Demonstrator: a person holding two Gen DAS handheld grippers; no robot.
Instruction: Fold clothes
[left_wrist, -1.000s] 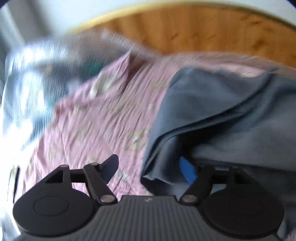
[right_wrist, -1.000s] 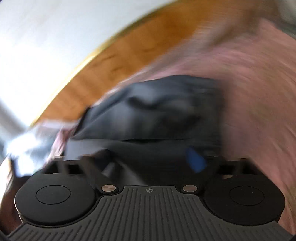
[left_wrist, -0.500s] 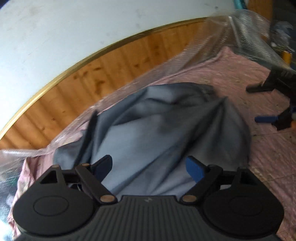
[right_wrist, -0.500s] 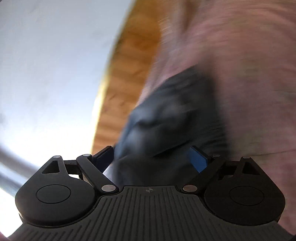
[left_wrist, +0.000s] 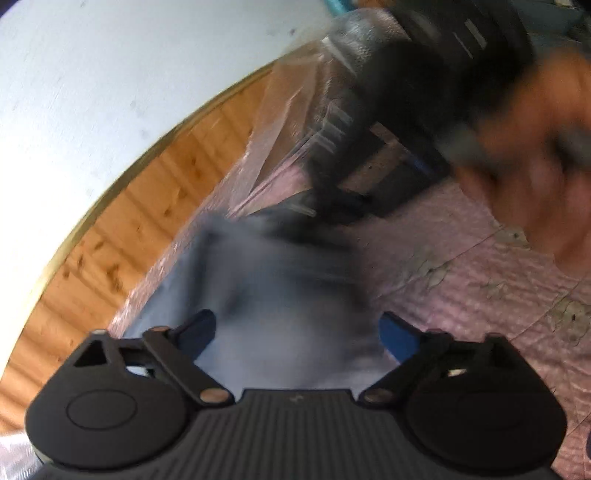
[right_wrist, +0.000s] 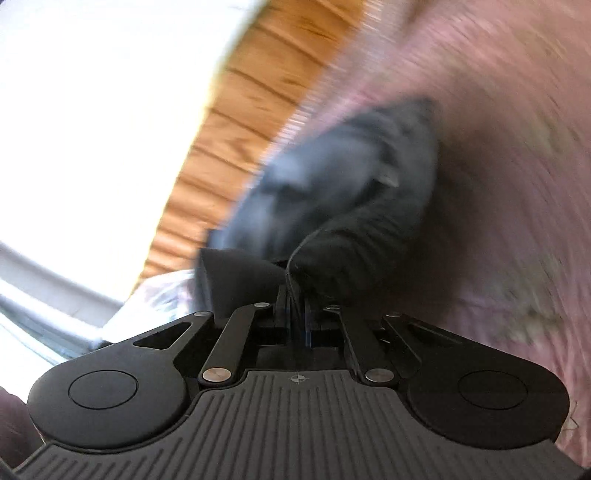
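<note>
A grey garment (left_wrist: 280, 295) lies crumpled on a pink bedsheet (left_wrist: 480, 295). My left gripper (left_wrist: 299, 330) hovers over its near part. Its jaws are opening wide, the cloth lies under and between the blue pads (left_wrist: 397, 332), and neither pad presses on it. In the right wrist view my right gripper (right_wrist: 295, 299) is shut on a pinched fold of the same grey garment (right_wrist: 351, 177), which bunches up just ahead of the fingers. A person's hand (left_wrist: 535, 155), blurred, shows at the upper right of the left wrist view, with the right gripper's dark body reaching down to the garment's far edge.
A wooden headboard (left_wrist: 147, 221) curves along the far side under a pale wall (left_wrist: 110, 74). Clear plastic wrap (left_wrist: 295, 129) is bunched between headboard and sheet. Pink sheet (right_wrist: 498, 184) spreads to the right of the garment. Both views are motion-blurred.
The left gripper swung across over the grey garment and its jaws spread wider. The right gripper's jaws closed onto the grey cloth. The right gripper and hand loom much closer in the left view.
</note>
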